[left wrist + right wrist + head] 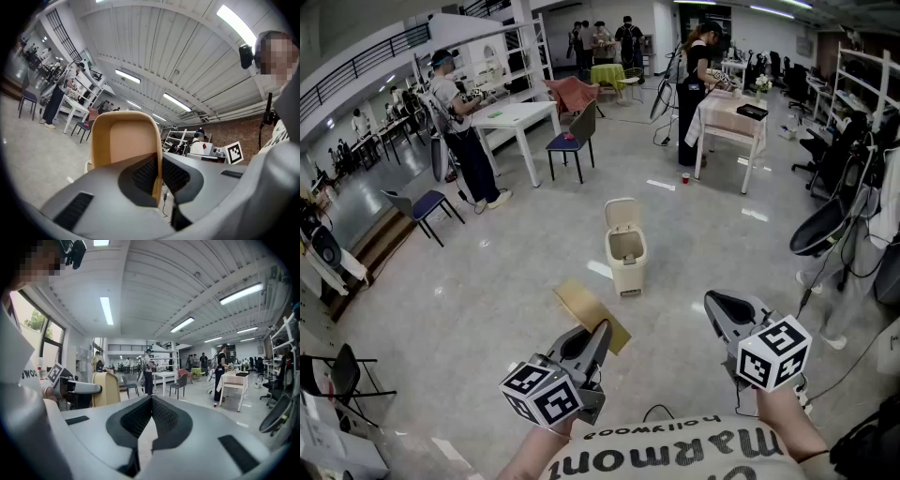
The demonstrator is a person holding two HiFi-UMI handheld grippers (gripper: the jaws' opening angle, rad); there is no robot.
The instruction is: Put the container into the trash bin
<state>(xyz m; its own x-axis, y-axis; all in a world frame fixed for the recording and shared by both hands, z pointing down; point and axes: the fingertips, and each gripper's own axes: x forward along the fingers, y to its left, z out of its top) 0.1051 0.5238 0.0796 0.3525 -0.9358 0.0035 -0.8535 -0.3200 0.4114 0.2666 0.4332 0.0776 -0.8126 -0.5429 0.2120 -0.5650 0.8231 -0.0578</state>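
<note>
A tan, shallow container (pixel 592 314) with a raised rim sticks out forward from my left gripper (pixel 600 330), which is shut on its edge. In the left gripper view the container (pixel 123 140) stands upright between the jaws of the left gripper (pixel 157 164) and fills the middle. The beige trash bin (pixel 625 255) stands on the floor ahead, lid raised, a short way beyond the container. My right gripper (pixel 719 309) is held to the right, shut with nothing in it (pixel 151 400). The right gripper view shows the container (pixel 107 388) at its left.
The pale floor (pixel 516 281) stretches around the bin. Behind stand a white table (pixel 517 116), a dark chair (pixel 572 141), a table (pixel 733 114) with a person beside it, and a red cup (pixel 685 177). A black office chair (pixel 821 229) is at right.
</note>
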